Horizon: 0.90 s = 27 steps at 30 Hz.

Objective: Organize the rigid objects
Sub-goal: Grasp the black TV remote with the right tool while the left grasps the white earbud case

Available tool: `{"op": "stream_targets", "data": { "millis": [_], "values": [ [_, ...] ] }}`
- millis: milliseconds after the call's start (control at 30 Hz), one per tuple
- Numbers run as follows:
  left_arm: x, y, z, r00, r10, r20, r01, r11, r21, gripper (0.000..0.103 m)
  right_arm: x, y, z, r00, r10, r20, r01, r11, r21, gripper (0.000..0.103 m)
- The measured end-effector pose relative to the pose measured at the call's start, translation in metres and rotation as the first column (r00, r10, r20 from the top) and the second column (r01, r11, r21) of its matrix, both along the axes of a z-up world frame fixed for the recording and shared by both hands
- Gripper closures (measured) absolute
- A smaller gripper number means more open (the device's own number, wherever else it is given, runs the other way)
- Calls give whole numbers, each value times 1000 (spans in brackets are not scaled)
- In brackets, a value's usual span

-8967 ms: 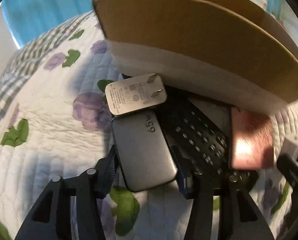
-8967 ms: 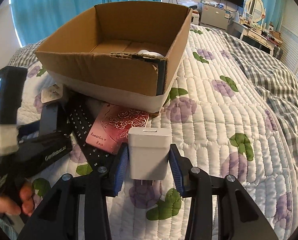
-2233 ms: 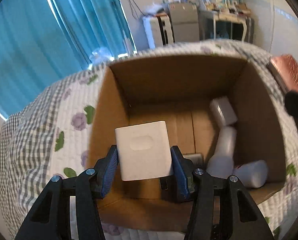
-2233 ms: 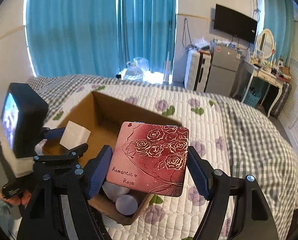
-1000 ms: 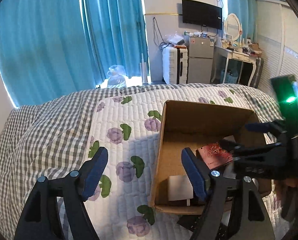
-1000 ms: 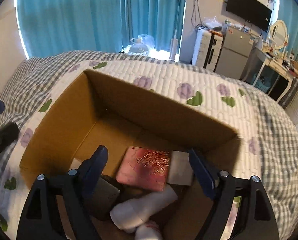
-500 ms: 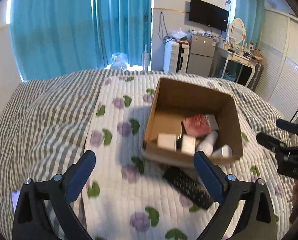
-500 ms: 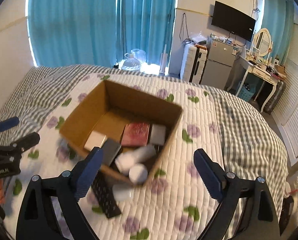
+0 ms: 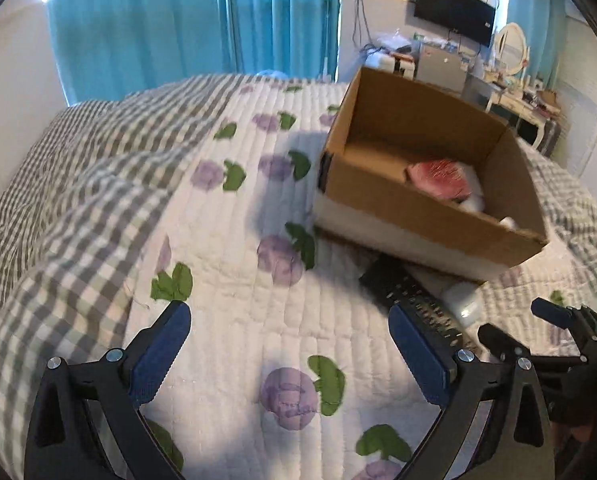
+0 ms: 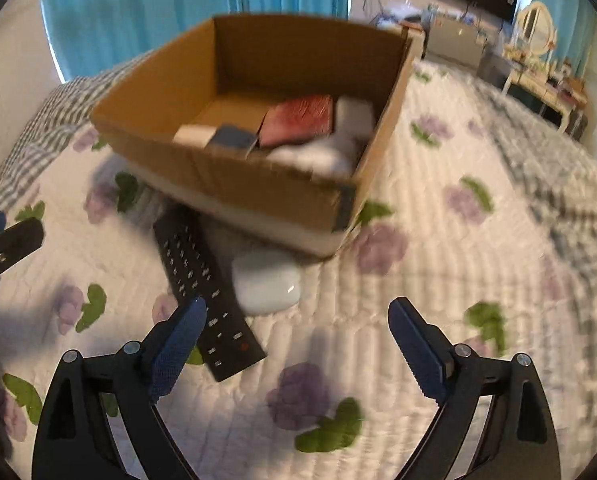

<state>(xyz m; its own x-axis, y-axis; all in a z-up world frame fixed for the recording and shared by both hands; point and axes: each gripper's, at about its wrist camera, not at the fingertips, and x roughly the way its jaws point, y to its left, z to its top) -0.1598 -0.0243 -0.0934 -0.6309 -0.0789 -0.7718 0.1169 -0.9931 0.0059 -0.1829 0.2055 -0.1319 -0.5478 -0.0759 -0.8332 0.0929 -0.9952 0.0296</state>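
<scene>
Both grippers, left (image 9: pixel 288 344) and right (image 10: pixel 294 340), released and empty, have dropped closer to the black remote (image 10: pixel 204 288) and white case (image 10: pixel 266 282) below the frame-centre cardboard box (image 10: pixel 234 184).

**Both grippers gaping, nothing in either**

The left gripper (image 9: pixel 288 340) is hanging over the quilt (image 9: pixel 234 280) with its blue-padded fingers (image 9: pixel 160 350) spread wide and gripping nothing. The right gripper (image 10: pixel 294 338) is doing the same above the quilt, jaws splayed and bare. Off at the right gripper's left edge, the left gripper's finger tips (image 10: pixel 6 236) are poking into view.
</scene>
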Motion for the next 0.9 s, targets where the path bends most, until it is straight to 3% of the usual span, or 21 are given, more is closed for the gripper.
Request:
{"op": "stream_targets", "data": {
  "millis": [200, 400, 467, 833, 900],
  "values": [
    [1, 0, -15, 1000, 7, 3, -7, 999, -54, 2, -5, -45, -30, 978, 189, 84, -190, 982, 12, 11],
    [3, -7, -16, 1000, 10, -2, -10, 999, -39, 2, 4, -66, -38, 955, 268, 130, -262, 963, -57, 52],
    [2, -8, -18, 1000, 24, 6, -24, 999, -39, 2, 7, -68, -33, 951, 287, 117, -276, 956, -99, 53],
    [5, -21, -16, 998, 56, -6, -56, 998, 1, 2, -39, -77, -46, 973, 218, 80, -213, 975, -65, 53],
    [5, -19, -16, 998, 56, -9, -56, 998, -7, 2, -34, -71, -44, 975, 212, 67, -207, 975, -82, 61]
  ]
}}
